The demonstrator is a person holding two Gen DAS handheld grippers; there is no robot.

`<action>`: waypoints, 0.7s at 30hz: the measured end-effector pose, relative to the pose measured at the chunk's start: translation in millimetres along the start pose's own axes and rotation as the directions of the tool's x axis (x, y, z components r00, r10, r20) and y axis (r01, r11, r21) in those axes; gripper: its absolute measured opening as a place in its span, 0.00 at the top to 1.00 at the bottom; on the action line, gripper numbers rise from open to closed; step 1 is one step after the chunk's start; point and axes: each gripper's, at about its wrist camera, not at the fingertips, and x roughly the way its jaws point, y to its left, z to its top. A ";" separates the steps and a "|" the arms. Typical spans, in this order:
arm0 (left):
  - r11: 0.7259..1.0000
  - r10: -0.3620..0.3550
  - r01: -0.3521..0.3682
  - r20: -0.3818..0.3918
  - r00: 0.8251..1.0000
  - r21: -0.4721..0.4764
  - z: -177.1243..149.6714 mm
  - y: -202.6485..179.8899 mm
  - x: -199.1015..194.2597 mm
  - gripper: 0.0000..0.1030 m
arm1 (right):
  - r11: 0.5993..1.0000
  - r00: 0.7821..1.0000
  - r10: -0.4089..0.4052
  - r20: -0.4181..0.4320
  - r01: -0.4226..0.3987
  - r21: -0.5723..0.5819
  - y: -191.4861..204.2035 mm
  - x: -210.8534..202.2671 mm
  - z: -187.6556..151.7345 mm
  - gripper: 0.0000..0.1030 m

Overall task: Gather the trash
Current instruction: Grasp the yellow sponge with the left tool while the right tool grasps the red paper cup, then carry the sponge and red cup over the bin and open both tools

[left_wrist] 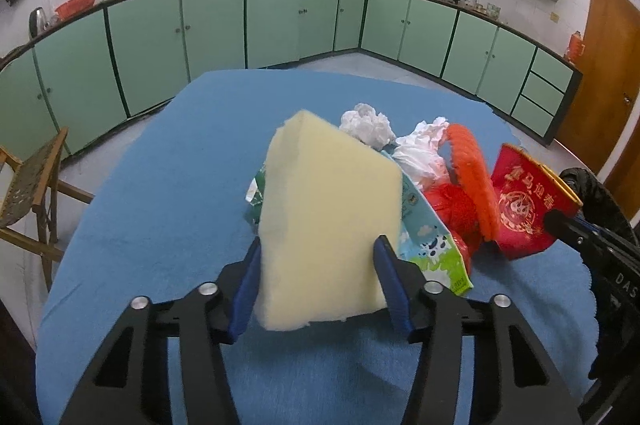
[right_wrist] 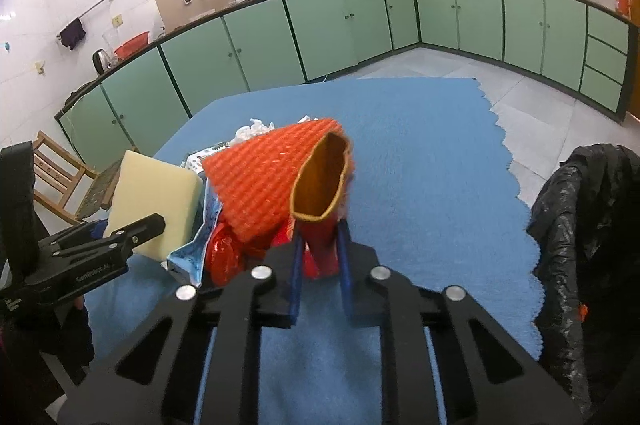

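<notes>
Left wrist: left hand-held gripper (left_wrist: 318, 257) clamps foam block (left_wrist: 328, 221), hiding carton (left_wrist: 432, 249).

Both hand-held tools look alike: matte black plastic frames built from angular arms with triangular cut-outs, joined by round silver screws. The left gripper (left_wrist: 318, 251) carries two slim blue pads (left_wrist: 390, 285) on the inner faces of its black fingers. The right gripper (right_wrist: 320, 237) has the same blue pads (right_wrist: 296, 277) and four silver screws across its linkage. At nine o'clock in the right wrist view, the left tool's black body bears small white lettering, too blurred to read.
</notes>
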 end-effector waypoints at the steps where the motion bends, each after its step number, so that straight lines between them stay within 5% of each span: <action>1: 1.000 -0.002 0.002 0.003 1.000 -0.002 -0.1 0.0 -1.3 0.50 | 1.000 1.000 -0.002 0.002 0.002 0.001 -0.5 -2.2 -0.3 0.88; 21: 0.999 -0.039 0.040 0.118 0.992 -0.010 19.2 -6.9 -55.1 0.56 | 1.000 0.996 -0.013 0.092 0.014 -0.007 -3.8 -61.1 11.1 0.91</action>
